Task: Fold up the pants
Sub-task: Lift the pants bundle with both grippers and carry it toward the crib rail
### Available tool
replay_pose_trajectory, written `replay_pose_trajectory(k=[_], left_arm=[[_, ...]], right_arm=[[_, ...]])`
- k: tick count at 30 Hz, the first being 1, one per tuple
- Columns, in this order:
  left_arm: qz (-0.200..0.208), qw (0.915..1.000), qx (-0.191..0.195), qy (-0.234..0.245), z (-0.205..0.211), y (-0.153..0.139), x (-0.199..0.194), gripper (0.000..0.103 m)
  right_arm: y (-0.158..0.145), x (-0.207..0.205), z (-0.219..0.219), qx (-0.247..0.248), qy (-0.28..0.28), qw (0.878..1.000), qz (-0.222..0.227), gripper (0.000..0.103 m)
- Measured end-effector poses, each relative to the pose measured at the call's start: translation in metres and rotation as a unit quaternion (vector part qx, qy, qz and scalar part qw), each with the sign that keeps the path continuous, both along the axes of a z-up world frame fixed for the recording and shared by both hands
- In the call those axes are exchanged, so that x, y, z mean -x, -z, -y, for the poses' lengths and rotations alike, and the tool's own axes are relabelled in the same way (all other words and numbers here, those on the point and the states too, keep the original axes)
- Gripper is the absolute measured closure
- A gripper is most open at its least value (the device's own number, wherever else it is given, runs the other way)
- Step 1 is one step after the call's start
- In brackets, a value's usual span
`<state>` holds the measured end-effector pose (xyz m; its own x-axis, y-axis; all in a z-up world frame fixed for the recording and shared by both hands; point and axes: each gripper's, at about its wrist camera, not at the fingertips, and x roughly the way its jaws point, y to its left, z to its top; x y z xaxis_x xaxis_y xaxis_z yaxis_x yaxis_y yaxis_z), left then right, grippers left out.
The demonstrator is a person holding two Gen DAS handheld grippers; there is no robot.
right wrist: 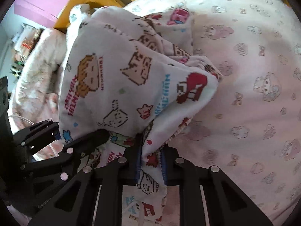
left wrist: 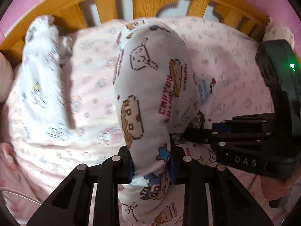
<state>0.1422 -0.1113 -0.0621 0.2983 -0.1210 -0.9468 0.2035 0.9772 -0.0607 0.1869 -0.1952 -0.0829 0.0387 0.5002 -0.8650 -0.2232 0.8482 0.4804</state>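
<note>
Left wrist view, pants draped lengthwise toward headboard, both claws clenching them.

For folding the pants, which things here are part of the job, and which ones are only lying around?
Part of the job:
- pants, white with a cartoon print
- left gripper, shut on the pants
- right gripper, shut on the pants
- pink bedsheet under them

Only lying around:
- white cloth, bunched at the left
- wooden headboard
- white cable
</note>
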Motion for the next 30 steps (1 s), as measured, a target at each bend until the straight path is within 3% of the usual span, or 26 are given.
replay_pose_trajectory(k=[9, 15, 18, 22, 24, 27, 29, 30], left_arm=[[0.063, 0.9962, -0.06, 0.009, -0.034, -0.036, -0.01, 0.077], [0.136, 0.9864, -0.092, 0.009, -0.075, -0.086, -0.014, 0.078], [0.165, 0.9809, -0.103, -0.008, -0.104, -0.113, -0.022, 0.077], [0.169, 0.9778, -0.114, -0.048, -0.158, -0.127, -0.045, 0.076], [0.144, 0.9823, -0.11, -0.046, -0.189, -0.113, -0.073, 0.076], [0.065, 0.9939, -0.07, -0.055, -0.239, -0.052, -0.129, 0.074], [0.013, 0.9932, -0.061, -0.098, -0.267, -0.006, -0.156, 0.074], [0.006, 0.9923, -0.062, -0.107, -0.274, 0.007, -0.16, 0.073]], right_arm=[[-0.031, -0.011, -0.049, -0.036, 0.001, 0.999, 0.029, 0.085], [-0.077, -0.019, -0.078, -0.069, -0.002, 0.995, 0.071, 0.085], [-0.11, -0.03, -0.103, -0.079, -0.013, 0.991, 0.108, 0.085], [-0.126, -0.062, -0.141, -0.12, -0.016, 0.989, 0.088, 0.085], [-0.121, -0.081, -0.164, -0.112, -0.006, 0.99, 0.09, 0.085], [-0.097, -0.109, -0.201, -0.039, 0.009, 0.991, 0.128, 0.085], [-0.062, -0.131, -0.214, -0.006, 0.015, 0.995, 0.101, 0.085], [-0.047, -0.139, -0.215, -0.004, 0.015, 0.997, 0.08, 0.085]])
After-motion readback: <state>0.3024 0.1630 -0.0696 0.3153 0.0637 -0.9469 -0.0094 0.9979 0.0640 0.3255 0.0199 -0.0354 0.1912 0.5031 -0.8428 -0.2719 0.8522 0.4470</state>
